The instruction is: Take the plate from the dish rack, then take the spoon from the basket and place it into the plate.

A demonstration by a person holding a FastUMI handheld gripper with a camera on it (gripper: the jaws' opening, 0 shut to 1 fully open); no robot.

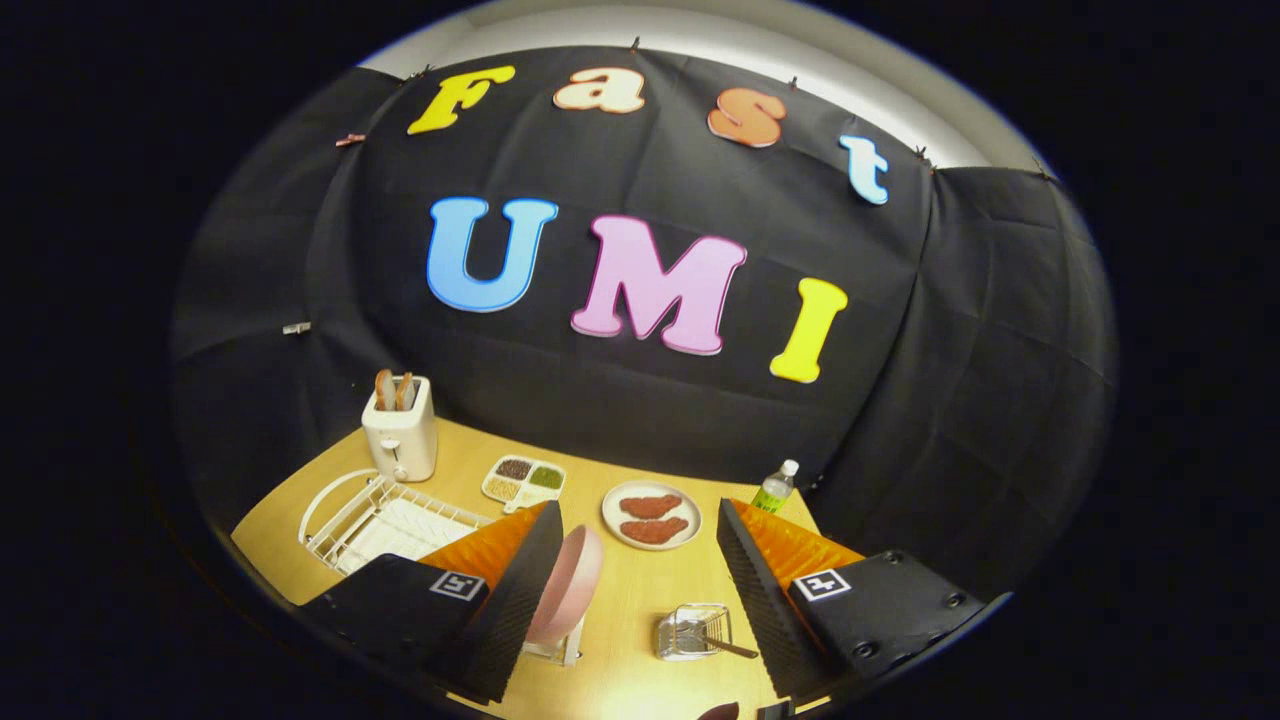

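Observation:
A pink plate (pixel 572 585) stands on edge in a small white holder (pixel 556 652) on the wooden table, right against the inner side of the left finger (pixel 515 600). A small wire basket (pixel 690 632) sits between the fingers, nearer the right finger (pixel 760 590). A spoon (pixel 735 648) lies in it, its dark handle sticking out towards that finger. My gripper (pixel 637 506) is open and wide above the table, with nothing between its fingers. The left finger hides the plate's left edge.
A large white wire dish rack (pixel 385 520) lies beyond the left finger, with a white toaster (pixel 400 430) behind it. Further back are a compartment tray of grains (pixel 524 480), a plate with two meat pieces (pixel 651 516) and a small bottle (pixel 775 486) by the cloth wall.

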